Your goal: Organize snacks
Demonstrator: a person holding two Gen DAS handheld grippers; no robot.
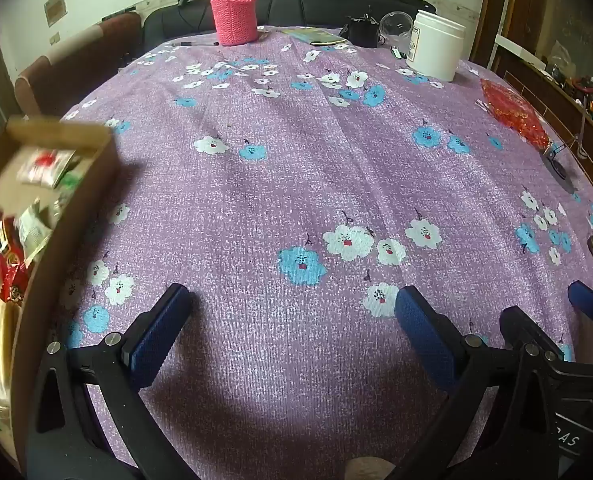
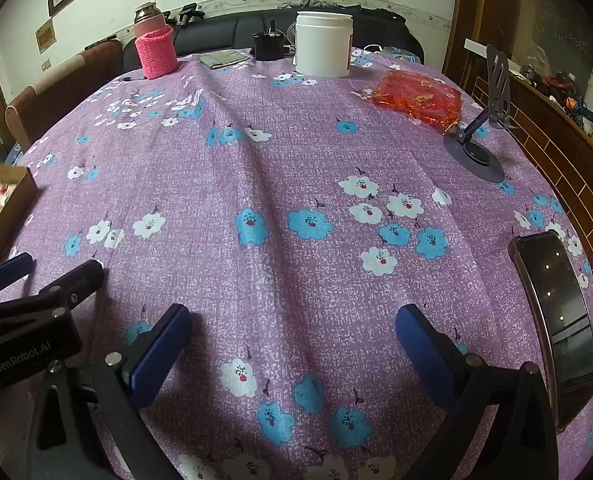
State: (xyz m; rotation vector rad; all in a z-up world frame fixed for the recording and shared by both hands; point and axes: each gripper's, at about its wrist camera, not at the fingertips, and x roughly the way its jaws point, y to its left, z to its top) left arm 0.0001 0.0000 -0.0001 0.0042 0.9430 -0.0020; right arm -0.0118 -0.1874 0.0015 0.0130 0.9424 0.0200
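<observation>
A cardboard box (image 1: pixel 76 208) stands at the table's left edge and holds several snack packets (image 1: pixel 46 166), among them a red one (image 1: pixel 10 264). The box also shows at the far left of the right wrist view (image 2: pixel 14 200). My left gripper (image 1: pixel 292 300) is open and empty, low over the purple flowered cloth (image 1: pixel 296 160), to the right of the box. My right gripper (image 2: pixel 292 316) is open and empty beside it, over the cloth. An orange-red packet (image 2: pixel 420 98) lies at the far right of the table; it also shows in the left wrist view (image 1: pixel 512 110).
A pink-sleeved flask (image 1: pixel 232 8), a white tub (image 1: pixel 436 46), a black object (image 1: pixel 362 32) and a booklet (image 1: pixel 316 36) stand at the far edge. A grey phone stand (image 2: pixel 480 148) and a dark phone (image 2: pixel 556 320) are on the right. A chair (image 1: pixel 76 68) is behind left.
</observation>
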